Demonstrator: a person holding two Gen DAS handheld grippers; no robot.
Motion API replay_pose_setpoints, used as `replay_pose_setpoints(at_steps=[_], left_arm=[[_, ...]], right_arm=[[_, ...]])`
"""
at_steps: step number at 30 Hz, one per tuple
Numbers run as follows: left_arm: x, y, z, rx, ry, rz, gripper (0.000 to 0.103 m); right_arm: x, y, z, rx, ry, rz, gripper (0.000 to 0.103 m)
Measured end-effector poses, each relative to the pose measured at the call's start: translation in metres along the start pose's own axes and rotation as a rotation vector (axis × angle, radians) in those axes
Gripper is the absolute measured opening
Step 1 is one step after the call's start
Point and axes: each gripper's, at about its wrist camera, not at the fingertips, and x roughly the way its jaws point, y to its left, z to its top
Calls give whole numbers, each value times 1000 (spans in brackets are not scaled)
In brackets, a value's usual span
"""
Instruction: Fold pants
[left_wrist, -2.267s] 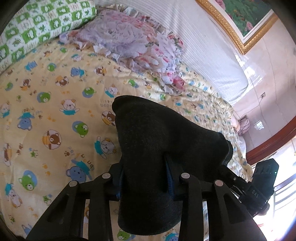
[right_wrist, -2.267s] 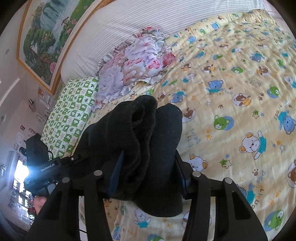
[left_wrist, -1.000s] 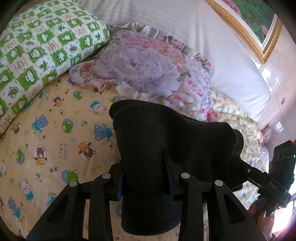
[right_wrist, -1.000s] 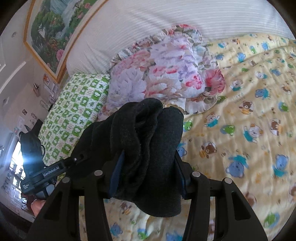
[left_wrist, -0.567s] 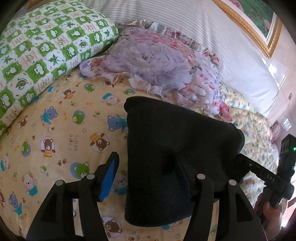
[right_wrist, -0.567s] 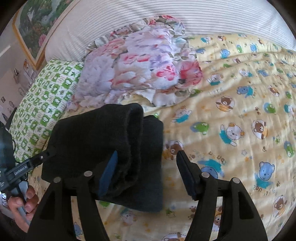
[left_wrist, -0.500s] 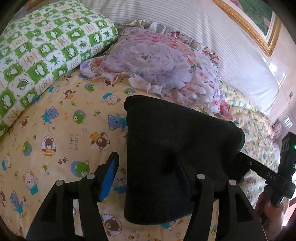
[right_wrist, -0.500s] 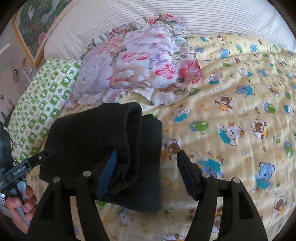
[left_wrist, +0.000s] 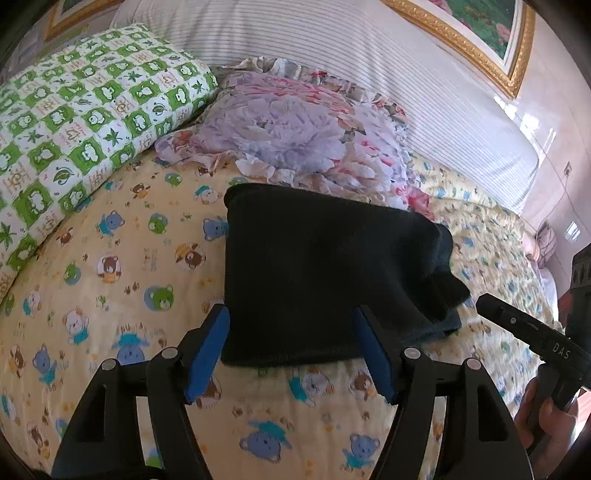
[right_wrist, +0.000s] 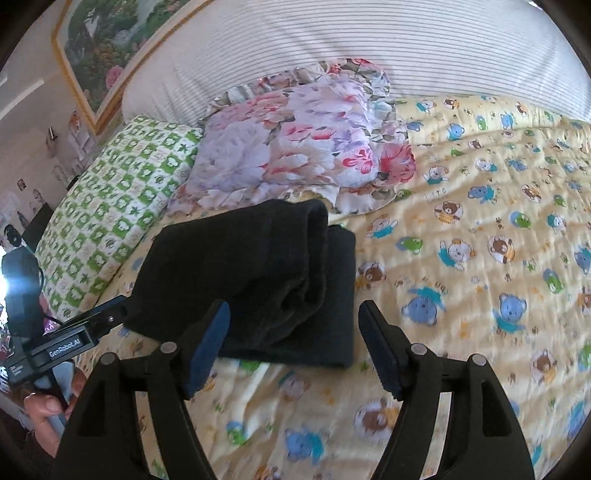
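Observation:
The folded black pants (left_wrist: 317, 273) lie as a thick bundle on the yellow bear-print bedspread (left_wrist: 110, 280), just below the floral pillow. My left gripper (left_wrist: 291, 350) is open and empty, its blue-padded jaws just short of the bundle's near edge. In the right wrist view the pants (right_wrist: 258, 280) show their layered folded edge. My right gripper (right_wrist: 295, 343) is open and empty, just short of the near edge. The right gripper's body also shows in the left wrist view (left_wrist: 532, 332), off the pants.
A floral pillow (left_wrist: 295, 136) and a green-checked pillow (left_wrist: 81, 114) lie behind the pants against a striped white headboard (left_wrist: 332, 55). Bedspread stretches right (right_wrist: 480, 258). A gold-framed painting (right_wrist: 110, 48) hangs above.
Both grippers carried the pants toward the pillows, set them on the bedspread, opened and drew back off the bundle.

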Motion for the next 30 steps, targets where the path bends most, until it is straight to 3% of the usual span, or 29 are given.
replay_pose_setpoints(at_steps=[11,17,21,30], left_arm=[[-23,1,-26,-2,12,2,72],[-38,-2,-34,39,-13,58,81],[-43,-1,-39,47,-12,76,82],[-51,-2,-44,51,-12,142,83]], right_arm=[[-20,16,-28,-27,-13,-17,83],[-28,30,-34,-103,-21,-11,84],[-33,42,-38,-171,-35,-21,92],[-39,59,-50,-241,-43,-4,96]])
